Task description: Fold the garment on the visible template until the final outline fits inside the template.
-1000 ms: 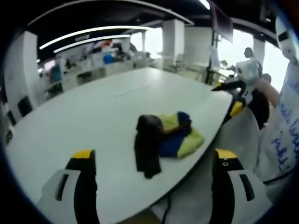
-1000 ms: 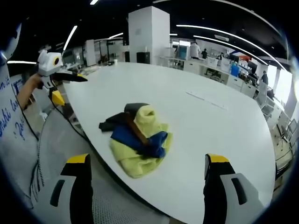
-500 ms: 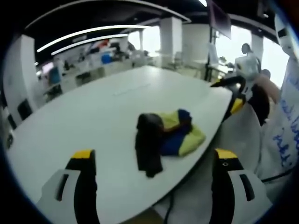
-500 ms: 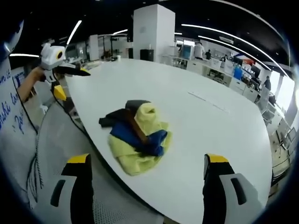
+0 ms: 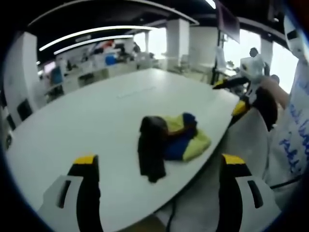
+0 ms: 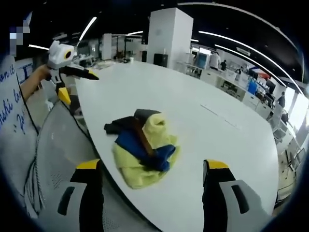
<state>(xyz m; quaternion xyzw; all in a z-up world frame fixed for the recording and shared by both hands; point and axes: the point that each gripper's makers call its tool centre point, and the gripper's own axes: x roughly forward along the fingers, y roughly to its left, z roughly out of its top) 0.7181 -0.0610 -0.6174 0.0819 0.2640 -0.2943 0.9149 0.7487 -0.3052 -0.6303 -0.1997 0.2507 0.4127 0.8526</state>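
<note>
A crumpled garment point(image 5: 174, 140) in yellow, blue and black lies in a heap near the near edge of the white table point(image 5: 96, 116). In the left gripper view my left gripper point(image 5: 159, 159) hangs open short of the heap, nothing between its jaws. Far right in that view, my right gripper point(image 5: 232, 95) hovers open beside the table edge, held by a hand point(image 5: 273, 90). In the right gripper view the same garment point(image 6: 142, 145) sits just beyond my open right gripper point(image 6: 152, 164). My left gripper point(image 6: 75, 84) appears there at upper left, open above the table edge.
A faint line mark point(image 5: 137, 92) crosses the table's middle, also seen as a thin mark point(image 6: 219, 116) past the garment. The person's white shirt with blue writing point(image 5: 294, 140) stands beyond the table edge. Desks and pillars fill the office behind.
The garment has not moved. Both cameras have shifted slightly; the right gripper view has moved a little closer to the heap. Both grippers stay open.
</note>
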